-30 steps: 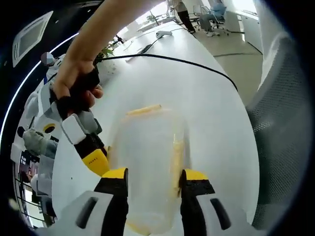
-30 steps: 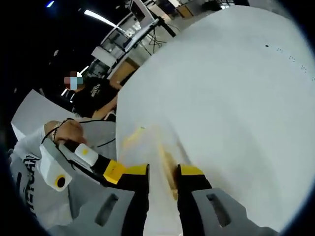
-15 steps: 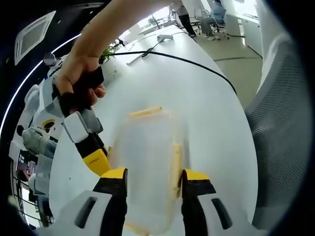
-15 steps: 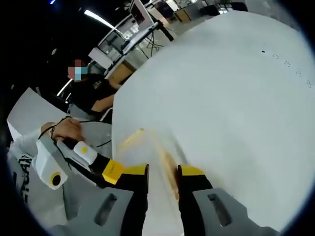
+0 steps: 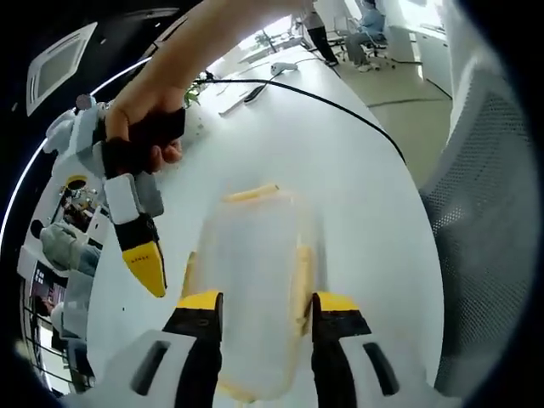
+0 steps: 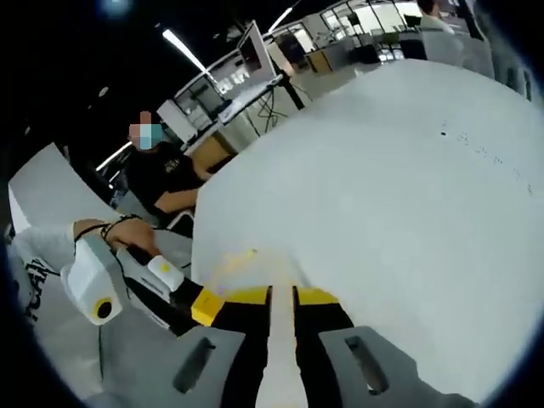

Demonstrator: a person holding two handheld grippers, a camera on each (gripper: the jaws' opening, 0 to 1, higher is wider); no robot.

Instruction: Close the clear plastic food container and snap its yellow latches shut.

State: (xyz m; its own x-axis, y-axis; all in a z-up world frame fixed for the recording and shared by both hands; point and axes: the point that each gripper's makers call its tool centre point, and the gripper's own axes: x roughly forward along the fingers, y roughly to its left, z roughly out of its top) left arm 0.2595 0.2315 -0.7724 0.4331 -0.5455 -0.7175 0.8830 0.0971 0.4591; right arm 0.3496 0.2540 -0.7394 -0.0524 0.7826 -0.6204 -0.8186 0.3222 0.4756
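The clear plastic container (image 5: 251,255) lies on the white table (image 5: 357,195), its lid down, with yellow latches (image 5: 251,193) at its far end and along both long sides. My left gripper (image 5: 268,302) is open, its yellow-tipped jaws set over the near end of the lid. My right gripper (image 5: 146,268), held by a hand (image 5: 140,119), hangs left of the container, apart from it, jaws together in one yellow wedge. In the right gripper view its jaws (image 6: 282,297) are almost touching, a latch (image 6: 238,259) shows faintly ahead, and the left gripper (image 6: 206,306) enters from the left.
A black cable (image 5: 323,102) runs across the far part of the table. A grey mesh chair (image 5: 489,212) stands off the table's right edge. A seated person in a black shirt (image 6: 170,178) and monitors (image 6: 255,51) are beyond the table's far side.
My right gripper has drawn away from the container's left side, up and to the left, and its jaws have closed. The left gripper and container have stayed put.
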